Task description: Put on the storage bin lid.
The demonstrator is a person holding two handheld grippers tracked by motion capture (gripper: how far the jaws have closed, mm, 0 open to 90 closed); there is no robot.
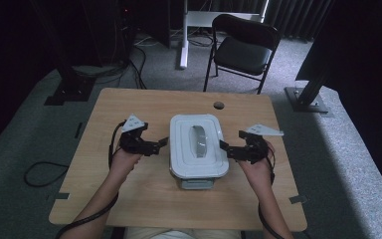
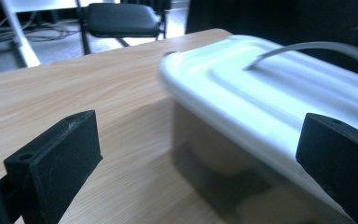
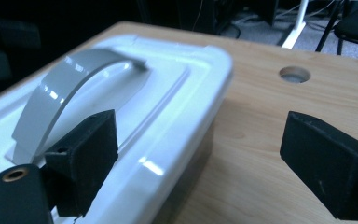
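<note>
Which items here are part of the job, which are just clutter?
In play: white lidded box, its grey handle, left gripper, right gripper, both open beside the box.
Bystanders: black chair, table's cable hole, floor cables.

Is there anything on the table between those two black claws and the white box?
Nothing visible. The left gripper and right gripper both sit open beside the white box, one on each side, with only bare table between.

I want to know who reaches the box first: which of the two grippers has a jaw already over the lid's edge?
The right gripper: in its own view one open jaw sits above the lid of the white box. The left gripper sits beside the box, jaws open.
</note>
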